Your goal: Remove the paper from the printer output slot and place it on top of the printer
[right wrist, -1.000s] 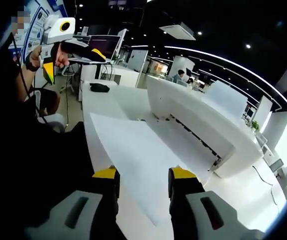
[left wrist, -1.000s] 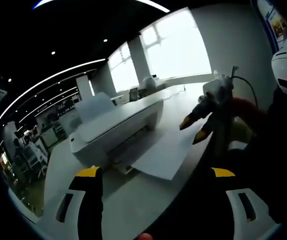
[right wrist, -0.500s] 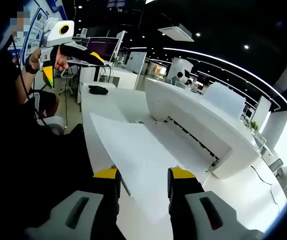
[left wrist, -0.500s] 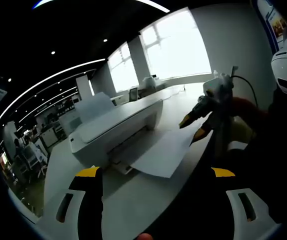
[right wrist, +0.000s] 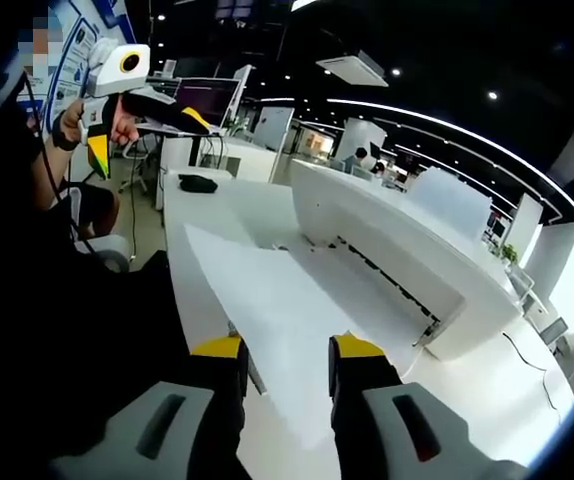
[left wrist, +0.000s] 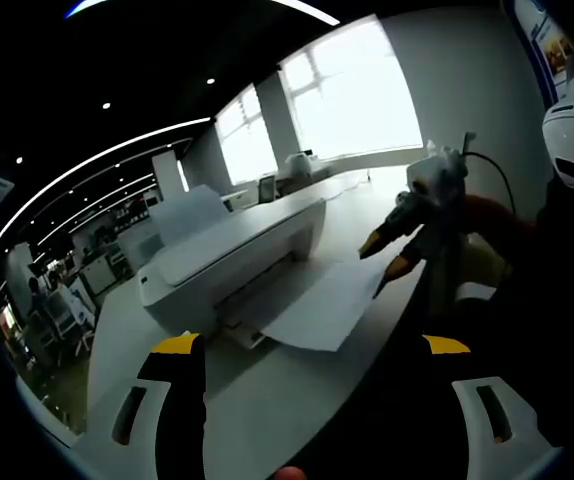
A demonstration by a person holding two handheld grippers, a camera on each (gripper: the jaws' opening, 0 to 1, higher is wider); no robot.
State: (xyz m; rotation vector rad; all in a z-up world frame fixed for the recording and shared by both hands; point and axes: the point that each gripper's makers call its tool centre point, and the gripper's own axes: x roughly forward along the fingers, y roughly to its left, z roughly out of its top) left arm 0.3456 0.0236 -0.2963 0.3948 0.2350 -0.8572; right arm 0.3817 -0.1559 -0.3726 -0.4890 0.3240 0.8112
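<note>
Since a second ago, the right gripper's jaws have drawn a little closer together around the near edge of the paper, and the sheet's free end sits slightly nearer the printer.

Left gripper view: the left gripper (left wrist: 312, 350) hangs well back from the work, its two yellow-tipped jaws set wide apart with nothing between them. Beyond them a white printer (left wrist: 229, 262) stands on a long white table (left wrist: 257, 420). A white sheet of paper (left wrist: 322, 310) reaches out from the printer's output slot (left wrist: 257, 290), its far end still in the slot and its near end raised off the table. The right gripper (left wrist: 395, 255) comes in from the right, its yellow tips on either side of the paper's near corner.

Right gripper view: the right gripper (right wrist: 285, 350) has its jaws at a narrow gap, with the near edge of the paper (right wrist: 287, 300) lying between them; whether they pinch it cannot be told. The sheet runs forward to the printer (right wrist: 397, 255). At upper left the left gripper (right wrist: 152, 120) is held up in a person's hand (right wrist: 117, 115), jaws spread. A small dark object (right wrist: 198, 181) lies on the table (right wrist: 202, 205) beyond.
</note>
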